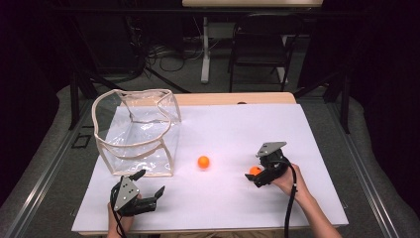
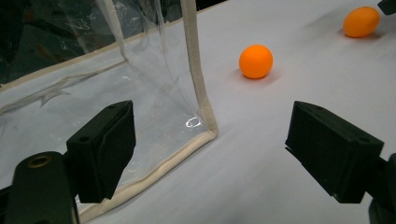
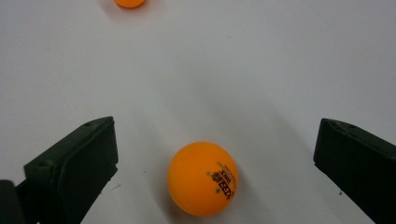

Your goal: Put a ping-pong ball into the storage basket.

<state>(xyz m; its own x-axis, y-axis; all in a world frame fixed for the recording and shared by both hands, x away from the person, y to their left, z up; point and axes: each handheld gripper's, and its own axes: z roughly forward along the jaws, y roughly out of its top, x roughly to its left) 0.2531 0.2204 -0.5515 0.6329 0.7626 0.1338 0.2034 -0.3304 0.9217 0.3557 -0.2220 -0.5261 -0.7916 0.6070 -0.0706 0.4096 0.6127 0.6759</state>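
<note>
The right tongs (image 3: 212, 163) gape wide around an orange ball (image 3: 203, 178) lying untouched between their jaws on the tabletop (image 3: 261, 70), while the left tongs (image 1: 141, 191) hang open, empty.

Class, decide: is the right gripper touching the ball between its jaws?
Apart. The right gripper view shows the right gripper open, with white table visible between each jaw and the ball.
</note>
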